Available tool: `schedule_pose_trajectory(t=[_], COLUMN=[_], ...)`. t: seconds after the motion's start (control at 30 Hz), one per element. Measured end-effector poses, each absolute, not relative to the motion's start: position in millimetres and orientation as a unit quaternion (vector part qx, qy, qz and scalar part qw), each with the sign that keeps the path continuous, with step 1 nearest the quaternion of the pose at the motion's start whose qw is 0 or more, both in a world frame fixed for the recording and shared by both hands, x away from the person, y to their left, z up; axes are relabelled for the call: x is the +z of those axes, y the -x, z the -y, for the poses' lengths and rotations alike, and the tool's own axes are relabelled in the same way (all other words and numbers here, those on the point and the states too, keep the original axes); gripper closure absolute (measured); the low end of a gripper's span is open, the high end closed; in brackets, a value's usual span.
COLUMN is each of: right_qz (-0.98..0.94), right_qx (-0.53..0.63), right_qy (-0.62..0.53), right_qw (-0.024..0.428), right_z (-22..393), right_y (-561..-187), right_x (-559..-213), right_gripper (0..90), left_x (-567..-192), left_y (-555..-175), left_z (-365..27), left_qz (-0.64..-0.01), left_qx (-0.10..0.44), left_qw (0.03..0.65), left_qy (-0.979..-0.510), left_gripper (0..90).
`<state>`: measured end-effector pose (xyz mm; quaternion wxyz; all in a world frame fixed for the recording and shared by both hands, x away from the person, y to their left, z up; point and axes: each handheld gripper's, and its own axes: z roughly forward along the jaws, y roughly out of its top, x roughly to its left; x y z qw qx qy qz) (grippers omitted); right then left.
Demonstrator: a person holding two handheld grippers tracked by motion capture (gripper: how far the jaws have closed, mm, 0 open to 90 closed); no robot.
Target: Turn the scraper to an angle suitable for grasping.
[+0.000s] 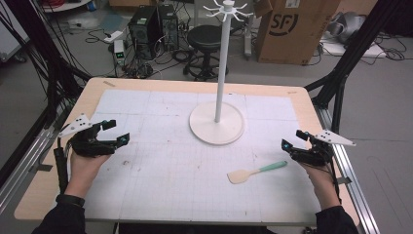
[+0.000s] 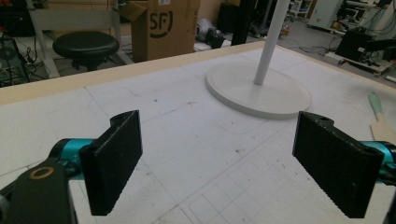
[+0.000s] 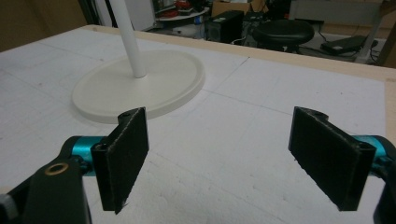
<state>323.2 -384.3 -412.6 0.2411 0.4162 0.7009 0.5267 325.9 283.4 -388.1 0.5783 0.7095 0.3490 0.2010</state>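
A spatula (image 1: 255, 171) with a pale wooden blade and a mint-green handle lies flat on the white mat at the front right; its blade edge and handle (image 2: 379, 116) show at the right edge of the left gripper view. My right gripper (image 1: 293, 139) hovers open just right of the handle's end, nothing between its jaws (image 3: 224, 154). A white hanging stand (image 1: 217, 122) with a round base, tall pole and hooked top stands at the mat's middle back (image 2: 259, 88) (image 3: 140, 84). My left gripper (image 1: 116, 131) is held open over the left side of the mat, empty (image 2: 219, 163).
The wooden table (image 1: 44, 185) is covered by a gridded white mat (image 1: 170, 170). Metal frame rails run along both table sides. Beyond the far edge are a black stool (image 1: 207, 39), a cardboard box (image 1: 292, 29) and computers on the floor.
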Motion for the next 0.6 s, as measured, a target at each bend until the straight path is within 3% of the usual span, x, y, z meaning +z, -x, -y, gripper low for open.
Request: schedule_pose_trajectory(t=[0.6], right_qz=[-0.716], right_qx=[0.529], right_qy=[-0.396], right_qw=[0.223], right_z=[389.7], right_y=[-320.7], right_x=[-408.3], right_gripper=[19.1], left_x=[-390.3], left_y=[-326.9], left_z=[-284.2], left_qz=[-0.341], left_qx=[0.197], left_qw=[0.571], left_qy=[-0.721], left_gripper=[16.7])
